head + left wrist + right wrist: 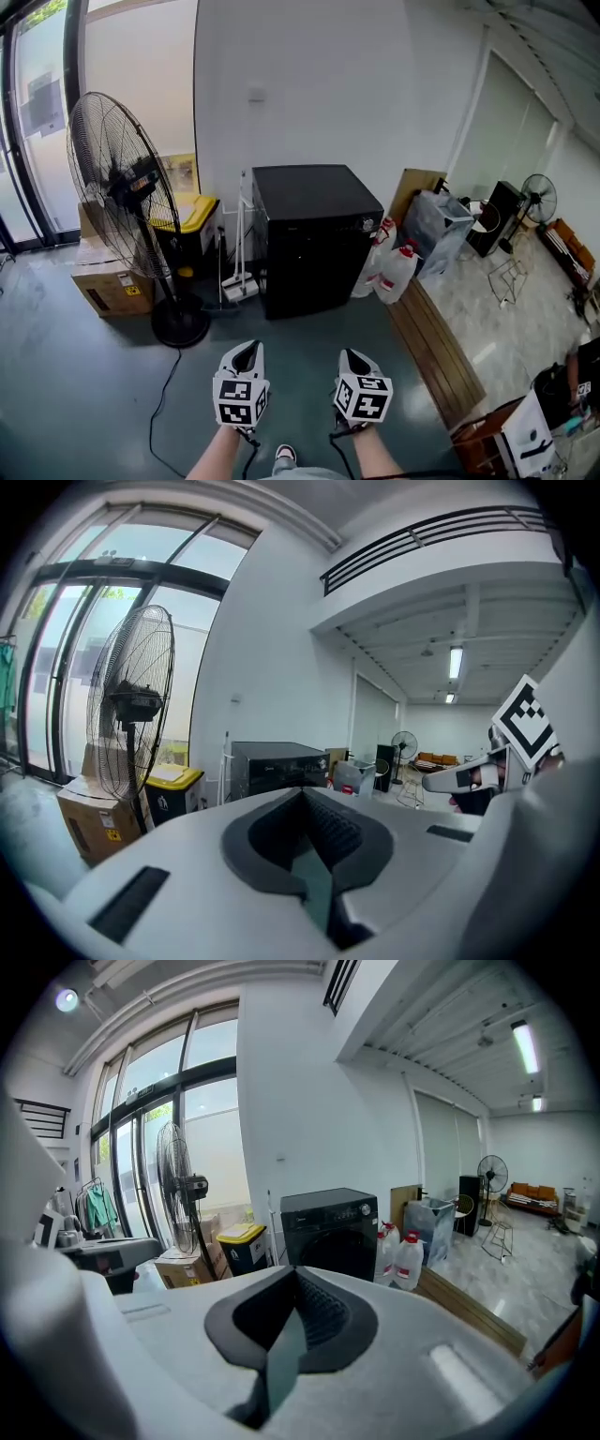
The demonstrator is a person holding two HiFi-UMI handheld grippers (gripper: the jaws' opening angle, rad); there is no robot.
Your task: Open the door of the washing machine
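The black front-loading washing machine [314,239] stands against the white wall, its round door closed. It also shows in the left gripper view [277,761] and the right gripper view [328,1227], some way ahead of the jaws. My left gripper [248,347] and right gripper [349,353] are side by side low in the head view, both pointing at the machine and well short of it. The left gripper's [302,789] jaws are shut on nothing. The right gripper's [295,1269] jaws meet at the tips and hold nothing.
A tall pedestal fan [122,197] stands left of the machine, with a cardboard box [108,281] and a yellow-lidded bin [192,220] behind it. A broom and dustpan [239,272] lean by the machine's left side. White bottles [394,267] and a wooden step [436,352] lie to its right.
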